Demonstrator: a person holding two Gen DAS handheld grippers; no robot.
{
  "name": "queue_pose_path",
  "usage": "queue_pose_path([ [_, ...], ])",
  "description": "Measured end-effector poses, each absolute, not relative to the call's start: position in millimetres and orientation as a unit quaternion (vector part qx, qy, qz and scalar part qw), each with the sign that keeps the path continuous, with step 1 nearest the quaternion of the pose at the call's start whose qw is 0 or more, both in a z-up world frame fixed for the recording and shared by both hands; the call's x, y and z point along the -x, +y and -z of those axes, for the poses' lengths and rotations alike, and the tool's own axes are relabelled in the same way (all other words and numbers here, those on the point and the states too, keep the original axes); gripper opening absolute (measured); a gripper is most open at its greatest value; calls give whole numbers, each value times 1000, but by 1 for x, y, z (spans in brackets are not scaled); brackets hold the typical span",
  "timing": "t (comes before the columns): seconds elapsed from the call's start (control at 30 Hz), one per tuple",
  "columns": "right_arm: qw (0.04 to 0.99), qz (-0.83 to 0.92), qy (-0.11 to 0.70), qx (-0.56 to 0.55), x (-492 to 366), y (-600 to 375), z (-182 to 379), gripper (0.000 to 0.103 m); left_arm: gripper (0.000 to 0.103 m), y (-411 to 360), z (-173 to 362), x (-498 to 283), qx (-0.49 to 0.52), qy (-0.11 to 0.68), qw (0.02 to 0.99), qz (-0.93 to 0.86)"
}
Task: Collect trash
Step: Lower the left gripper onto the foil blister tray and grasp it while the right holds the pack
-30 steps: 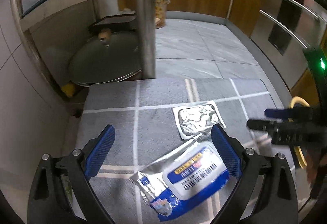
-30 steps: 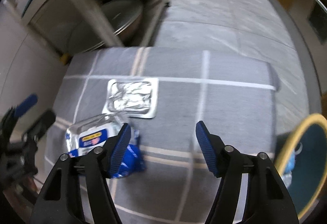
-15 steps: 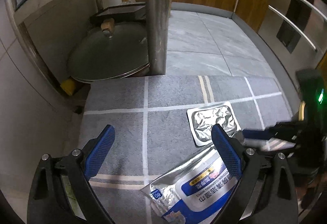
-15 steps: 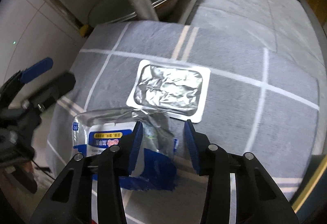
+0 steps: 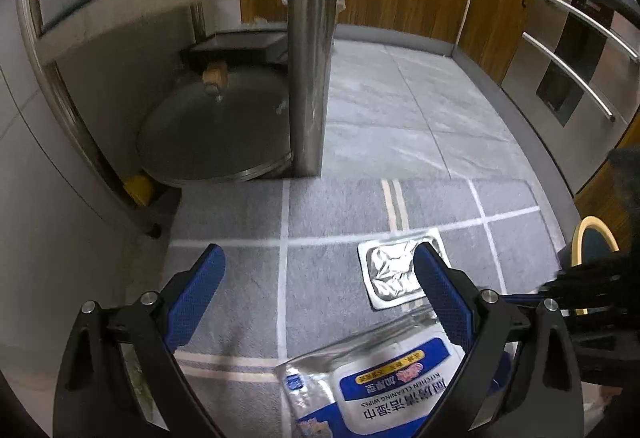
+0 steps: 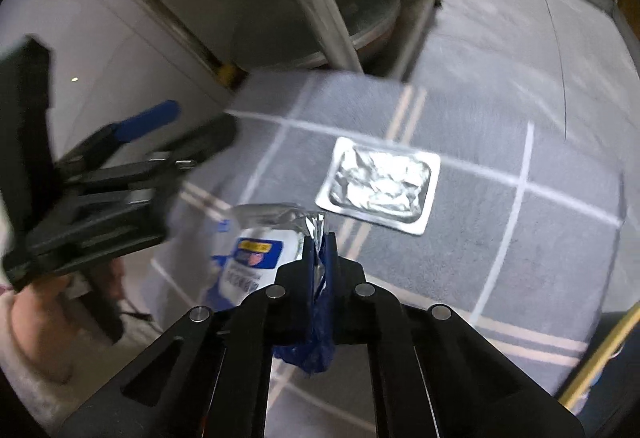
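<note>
Two trash pieces on the rug: my right gripper [image 6: 319,250] has its jaws clamped on the wipes pack [image 6: 256,258] edge; the foil tray [image 6: 382,186] lies just ahead-right (long axis crosswise). Left gripper [image 5: 316,298] jaws apart, tray by its right finger, so nearer.

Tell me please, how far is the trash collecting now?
Done: nothing visibly binned; the bin's contents cannot be seen. In hand: the right gripper is shut on the edge of the wipes packet. The left gripper is open and holds nothing. Left: the foil tray lies untouched on the grey mat, and the packet is not yet in the bin.
</note>
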State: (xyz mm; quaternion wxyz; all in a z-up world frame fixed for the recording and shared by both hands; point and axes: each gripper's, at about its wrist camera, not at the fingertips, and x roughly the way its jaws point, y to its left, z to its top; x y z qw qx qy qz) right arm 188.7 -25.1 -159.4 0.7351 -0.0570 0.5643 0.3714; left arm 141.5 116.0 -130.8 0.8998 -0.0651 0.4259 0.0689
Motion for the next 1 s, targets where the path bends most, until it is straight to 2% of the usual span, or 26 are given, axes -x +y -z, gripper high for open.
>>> queue_pose_path([
  [0.3, 783, -384, 486, 67, -159, -49, 74, 4, 94, 111, 114, -140, 78, 403, 910, -61],
  [0.57, 832, -315, 455, 46, -164, -109, 39, 4, 97, 93, 132, -155, 64, 430, 901, 2],
  [1.0, 849, -265, 455, 37, -181, -161, 38, 4, 97, 62, 188, -202, -124, 462, 856, 197],
])
